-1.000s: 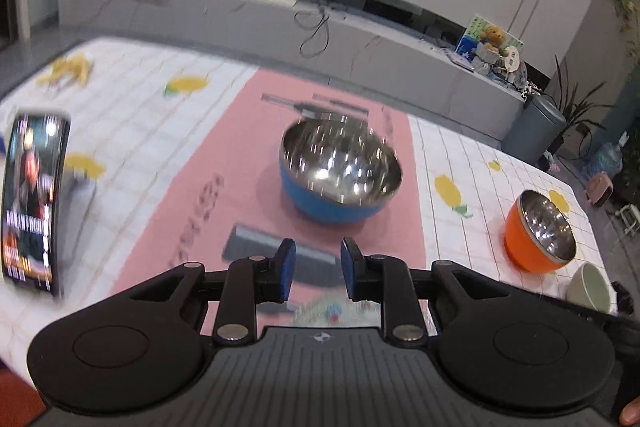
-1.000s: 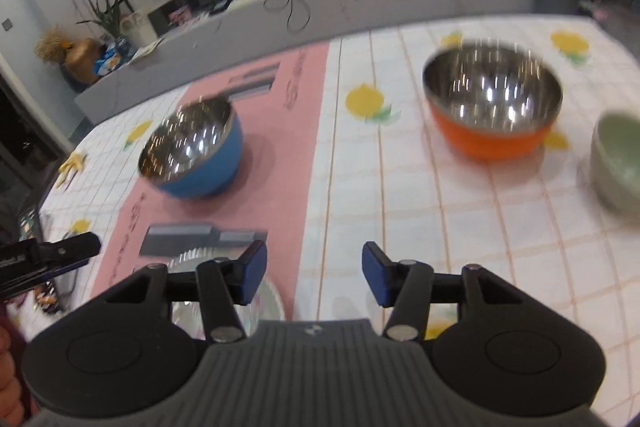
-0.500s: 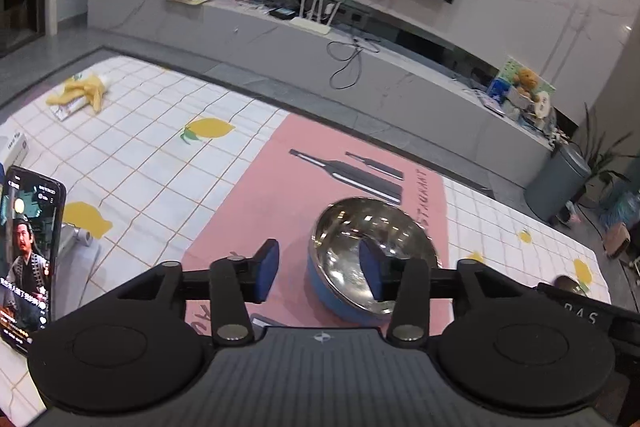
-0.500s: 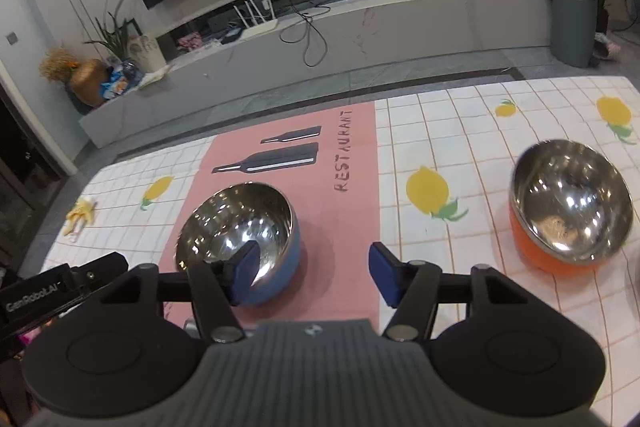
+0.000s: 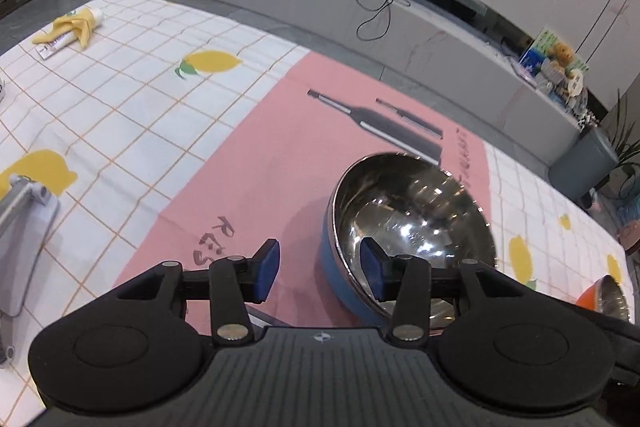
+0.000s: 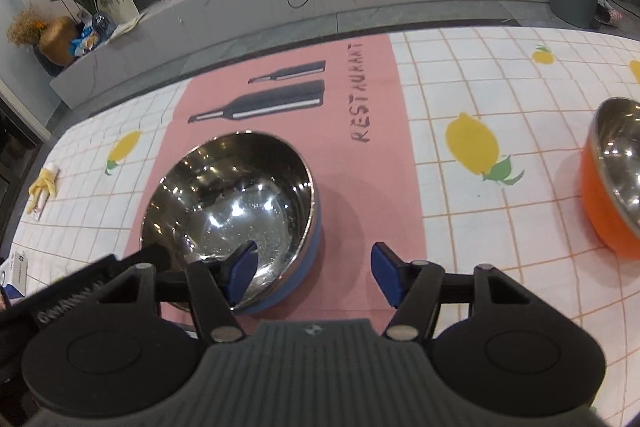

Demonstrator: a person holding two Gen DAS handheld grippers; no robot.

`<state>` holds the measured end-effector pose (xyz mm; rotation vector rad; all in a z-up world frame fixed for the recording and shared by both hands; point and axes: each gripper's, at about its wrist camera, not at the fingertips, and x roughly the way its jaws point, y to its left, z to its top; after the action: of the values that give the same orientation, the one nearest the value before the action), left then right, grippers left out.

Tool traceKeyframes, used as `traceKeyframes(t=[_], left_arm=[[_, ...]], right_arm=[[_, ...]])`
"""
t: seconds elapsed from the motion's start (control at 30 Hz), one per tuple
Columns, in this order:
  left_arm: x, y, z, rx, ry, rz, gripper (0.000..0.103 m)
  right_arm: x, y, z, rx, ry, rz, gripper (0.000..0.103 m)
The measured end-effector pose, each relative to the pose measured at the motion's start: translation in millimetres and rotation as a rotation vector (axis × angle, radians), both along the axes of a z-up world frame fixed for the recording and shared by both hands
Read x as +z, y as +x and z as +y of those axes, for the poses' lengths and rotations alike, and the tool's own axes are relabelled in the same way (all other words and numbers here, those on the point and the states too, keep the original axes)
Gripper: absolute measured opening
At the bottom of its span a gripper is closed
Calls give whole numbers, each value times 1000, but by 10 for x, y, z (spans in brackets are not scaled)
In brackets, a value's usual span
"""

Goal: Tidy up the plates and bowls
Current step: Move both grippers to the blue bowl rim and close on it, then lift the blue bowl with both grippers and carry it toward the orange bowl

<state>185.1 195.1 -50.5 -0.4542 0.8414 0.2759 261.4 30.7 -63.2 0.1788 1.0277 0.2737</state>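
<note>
While both hand-held grippers stand apart, empty: blue bowl (image 5: 404, 223) rim straddled by left hand-held gripper (image 5: 319, 266) on its left, right hand-held gripper (image 6: 312, 277) on its right; orange bowl (image 6: 612, 183) far right.

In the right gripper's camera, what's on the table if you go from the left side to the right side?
Yellow cloth → blue bowl → the word RESTAURANT → big lemon print → orange bowl.
</note>
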Motion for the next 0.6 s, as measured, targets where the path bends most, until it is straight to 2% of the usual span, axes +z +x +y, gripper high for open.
traceKeyframes(t=[0.1,0.17,0.2,0.3,0.37,0.5,0.6], left_arm=[[-56,52,2,-5,-9,21,51],[-80,74,-5,-9,-11,33,51],[-88,79,-11,-7,-8,36,50],[-88,88,-30,-24,-26,22,35],[-77,97,-56,-37,-36,16,23],[-40,106,-127,-36,9,34,19],[5,63,-131,-32,14,26,18]], right_arm=[[-65,48,19,-5,-7,17,58],[-98,71,13,-6,4,31,49],[-107,77,8,-4,15,36,48],[-109,78,3,7,46,39,37],[-100,72,18,24,59,37,26],[-76,62,43,28,52,34,22],[-45,43,18,23,56,36,18]])
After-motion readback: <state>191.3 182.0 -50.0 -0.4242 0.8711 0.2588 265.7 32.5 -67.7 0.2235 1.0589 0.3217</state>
